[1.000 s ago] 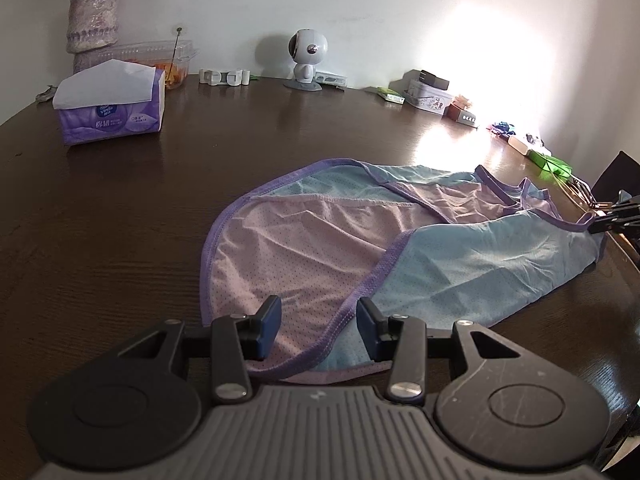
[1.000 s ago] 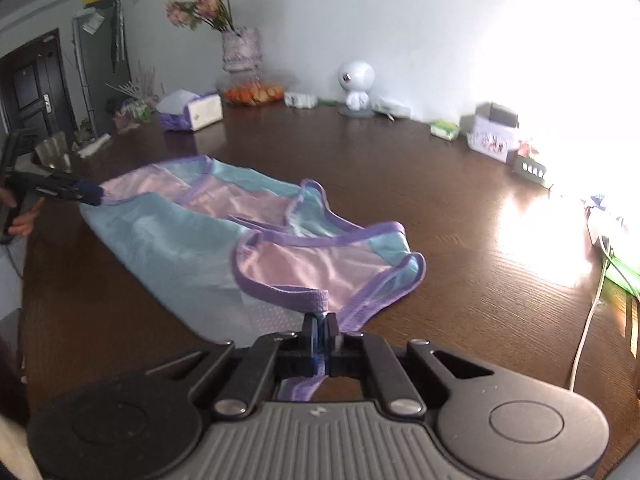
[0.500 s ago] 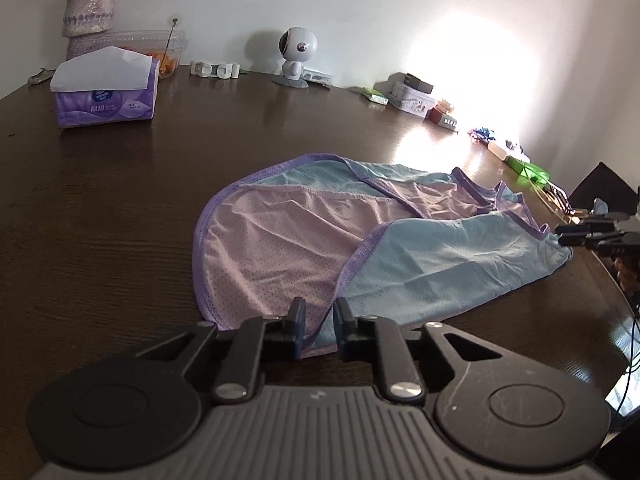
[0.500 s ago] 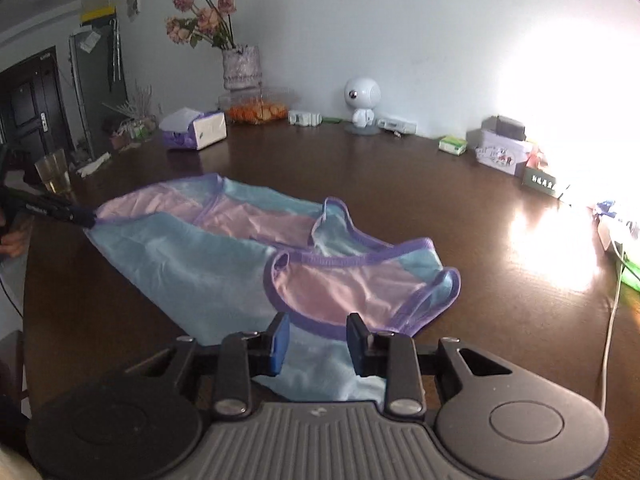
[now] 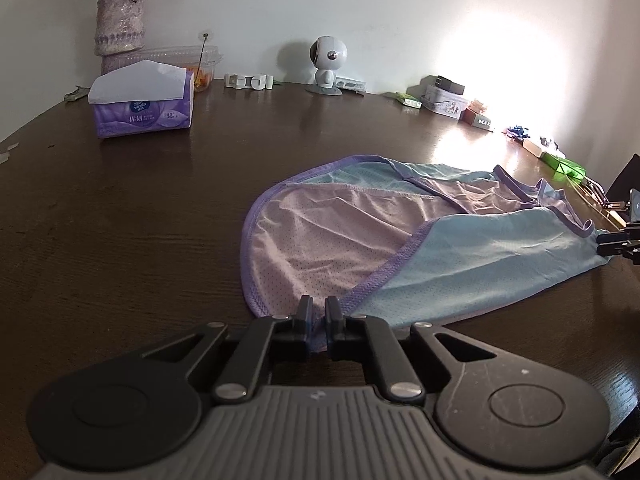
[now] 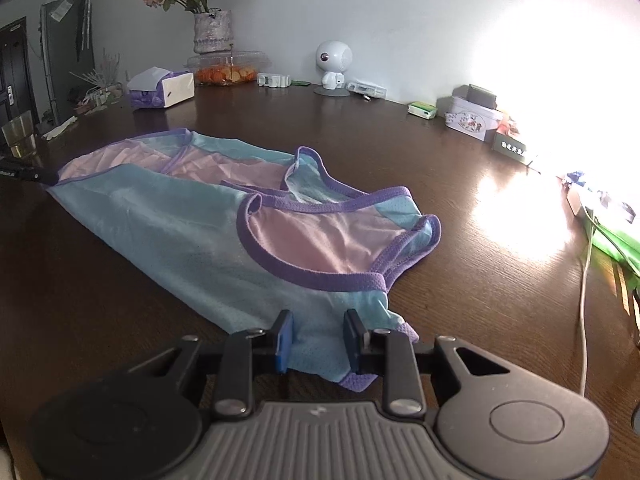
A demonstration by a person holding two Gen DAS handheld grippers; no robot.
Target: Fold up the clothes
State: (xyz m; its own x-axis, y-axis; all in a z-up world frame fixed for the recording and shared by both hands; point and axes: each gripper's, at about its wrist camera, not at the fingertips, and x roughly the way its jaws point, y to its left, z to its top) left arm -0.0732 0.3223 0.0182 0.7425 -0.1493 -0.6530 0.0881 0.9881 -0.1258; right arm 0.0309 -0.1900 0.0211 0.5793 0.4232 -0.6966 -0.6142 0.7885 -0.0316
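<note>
Garment: a thin mesh tank top in pale blue and pink with purple binding [image 6: 208, 216] lies flat on the dark wooden surface [image 5: 120, 220], stretched between the two hands, partly doubled over itself.

Left hand-held gripper [image 5: 316, 312]: clenched on the purple-bound hem right at its fingertips — the jaws stand almost together with a sliver of cloth between them.

Right hand-held gripper [image 6: 318, 334]: released, jaws spread wide either side of the blue shoulder end that lies just ahead of it; nothing is pinched.

Risk, one-sided pull: with only the left end held, a lift from there would probably drag the free end along the surface and skew the fold line.

Risk, thin bite: the left grip looks to be only on the hem edge, and slippery mesh may slide out under tension — though from this low angle I cannot tell how many layers it holds.

Risk, wrong layer: the right jaws straddle stacked cloth and a strap loop; closing there could catch just the top layer, or the strap alone, leaving the underside behind.

Risk, clutter: a white cable [image 6: 586, 280] runs off to the right of the right hand-held gripper, and a wide swing could snag it.
</note>
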